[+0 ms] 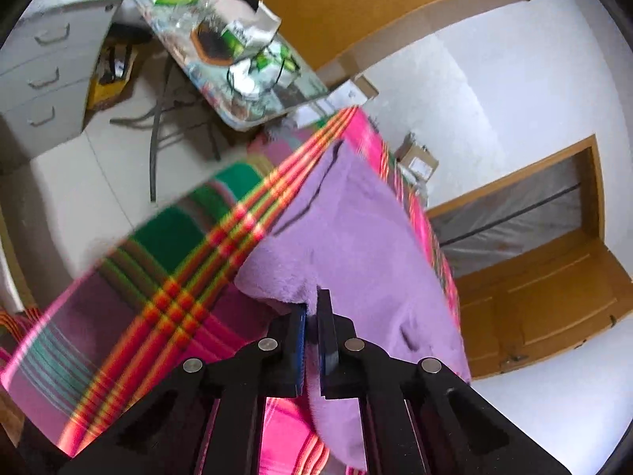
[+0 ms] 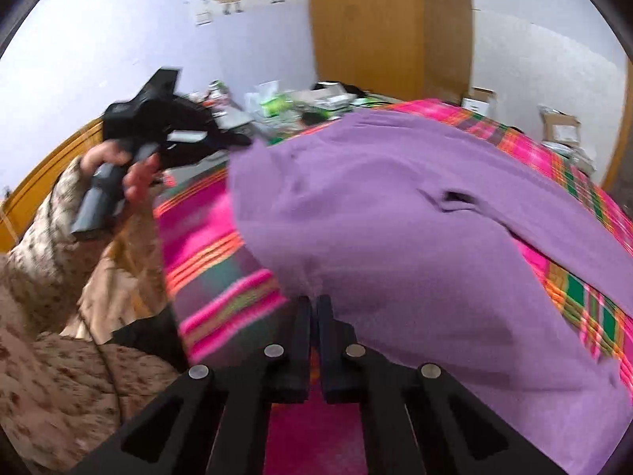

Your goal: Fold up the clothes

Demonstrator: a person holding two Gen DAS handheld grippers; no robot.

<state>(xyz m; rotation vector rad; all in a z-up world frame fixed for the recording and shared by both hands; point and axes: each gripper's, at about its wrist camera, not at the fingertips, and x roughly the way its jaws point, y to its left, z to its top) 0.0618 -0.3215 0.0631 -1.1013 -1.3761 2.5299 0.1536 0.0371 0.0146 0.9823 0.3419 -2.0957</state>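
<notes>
Garment: a purple fleece garment lies spread on a bed covered by a bright plaid blanket; its near edge is raised off the blanket at two points.
Left tool: the left tool is pressed together on the near edge of the fleece, with fabric bunched between the fingers and hanging below them.
Right tool: the right tool is likewise pinched shut on the near hem (the cloth puckers just at the tips).
Key relation: the garment runs away from both tools, its long axis stretching toward the far side of the bed; both grips sit on the same near edge, so neither hand is clearly nearer the bulk.
Left tool, other view: in the right wrist view the left tool is seen in the person's hand, holding the garment's left corner.
Likely step: carrying the near edge forward over the body of the garment, judged from the two lifted corners.
Edges: the bed's left side drops to the floor; the right side is close to a white wall.
Open room: plaid blanket shows bare beyond the fleece, toward a cluttered table past the bed.
Risk: uneven pull could skew the fold.
</notes>
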